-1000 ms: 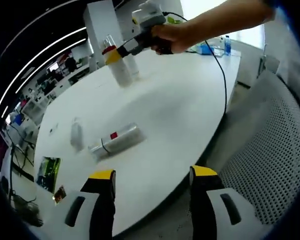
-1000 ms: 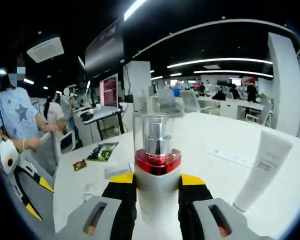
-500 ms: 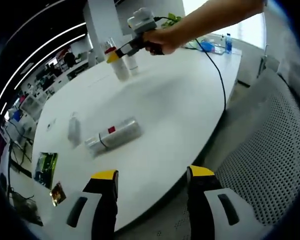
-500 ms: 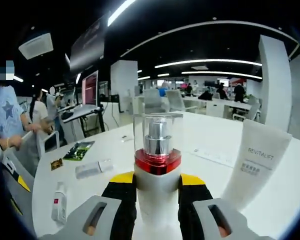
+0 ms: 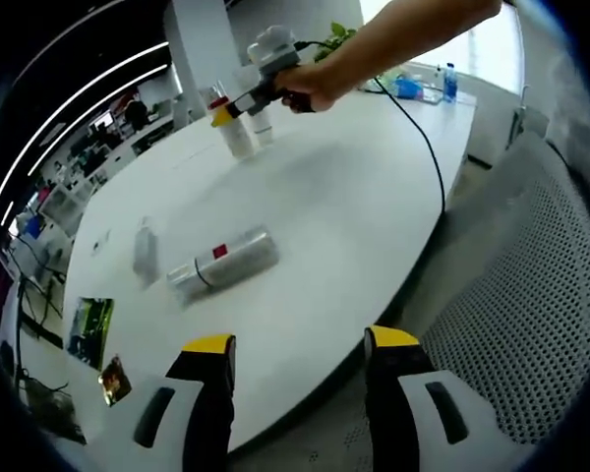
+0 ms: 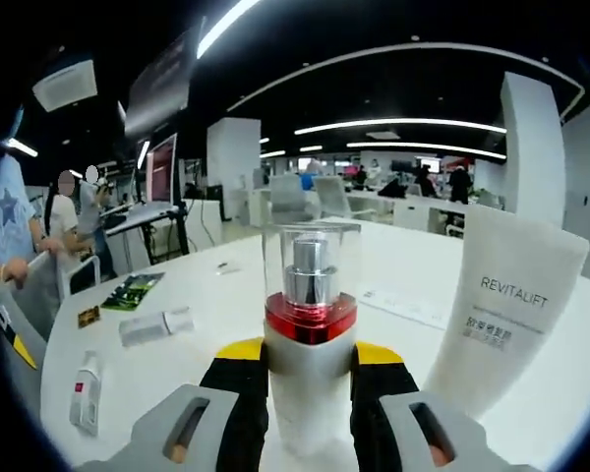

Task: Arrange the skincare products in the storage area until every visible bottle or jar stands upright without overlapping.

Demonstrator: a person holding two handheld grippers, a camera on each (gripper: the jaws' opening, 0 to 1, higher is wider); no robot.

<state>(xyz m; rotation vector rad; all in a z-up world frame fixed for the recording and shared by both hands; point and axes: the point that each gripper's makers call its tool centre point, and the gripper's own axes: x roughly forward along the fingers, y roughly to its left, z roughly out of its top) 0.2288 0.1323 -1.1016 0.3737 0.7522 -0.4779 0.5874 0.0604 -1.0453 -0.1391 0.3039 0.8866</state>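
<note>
Two products lie flat near the counter (image 5: 354,206) edge: a silver bottle (image 5: 223,266) and, beside it, a smaller blurred one (image 5: 146,252), both not yet stood up. The left gripper (image 5: 300,349) hangs off the edge, fingers apart and empty, likely waiting its turn. Farther off, the right gripper (image 6: 308,359) has its fingers clamped on the upright red-collared pump bottle (image 6: 310,334), beside a standing white tube (image 6: 501,305), probably to group them. The bottle's base is hidden by the fingers.
</note>
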